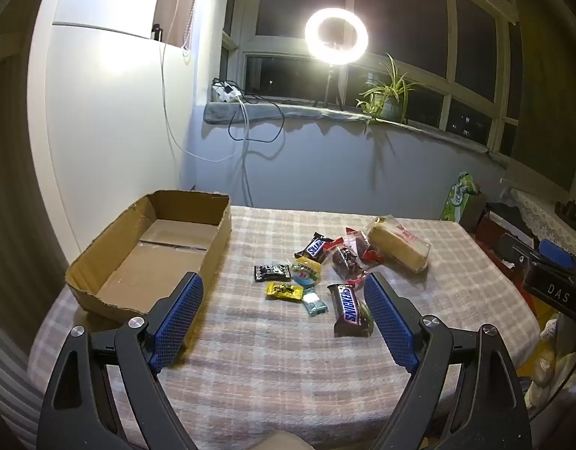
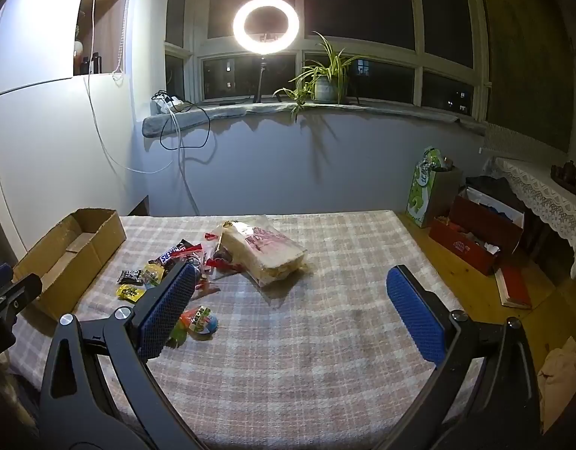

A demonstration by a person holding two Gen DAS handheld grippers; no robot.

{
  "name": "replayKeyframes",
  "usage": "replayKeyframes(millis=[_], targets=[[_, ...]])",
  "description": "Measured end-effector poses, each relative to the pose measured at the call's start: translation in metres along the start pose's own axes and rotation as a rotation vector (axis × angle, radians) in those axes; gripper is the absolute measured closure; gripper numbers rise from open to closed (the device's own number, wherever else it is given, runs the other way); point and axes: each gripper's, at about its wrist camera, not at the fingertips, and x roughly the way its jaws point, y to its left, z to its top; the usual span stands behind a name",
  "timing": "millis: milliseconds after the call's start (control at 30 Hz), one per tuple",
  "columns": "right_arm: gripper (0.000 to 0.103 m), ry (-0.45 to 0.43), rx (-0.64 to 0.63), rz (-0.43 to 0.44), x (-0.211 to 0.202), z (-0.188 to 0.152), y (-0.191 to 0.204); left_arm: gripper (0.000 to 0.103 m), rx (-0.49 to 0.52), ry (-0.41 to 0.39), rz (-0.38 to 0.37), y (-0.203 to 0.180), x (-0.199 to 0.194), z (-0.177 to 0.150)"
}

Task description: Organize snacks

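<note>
Both claws gape wide, holding nothing: left gripper (image 1: 284, 292), right gripper (image 2: 291, 281). Snickers bar (image 1: 348, 309) and loose sweets lie unsorted at twelve o'clock; cardboard box (image 1: 111, 247) waits at ten, evidently their destination.

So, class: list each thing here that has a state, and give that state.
left gripper: open, holding nothing
right gripper: open, holding nothing
cardboard box: open, empty
ring light: switched on
Snickers bar: wrapped, lying flat
bagged cake: sealed, on table

Dark night windows (image 2: 355, 7), glowing ring light (image 2: 266, 25), potted plant (image 2: 325, 75) on sill, wooden floor (image 2: 471, 281)
</note>
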Motion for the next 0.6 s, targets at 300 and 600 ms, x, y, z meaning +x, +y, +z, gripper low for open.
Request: replayKeyframes(millis=[300,600], targets=[[0.000,0.004,-0.003,0.002,0.0008,-0.0007,0.0004,0.015,0.001,-0.001,0.000,-0.0002,0.0015,0.0006],[0.000,0.006,-0.002,0.005,0.0022,-0.0020,0.0018,0.015,0.006,-0.001,0.002,-0.0070,0.0037,-0.0029]])
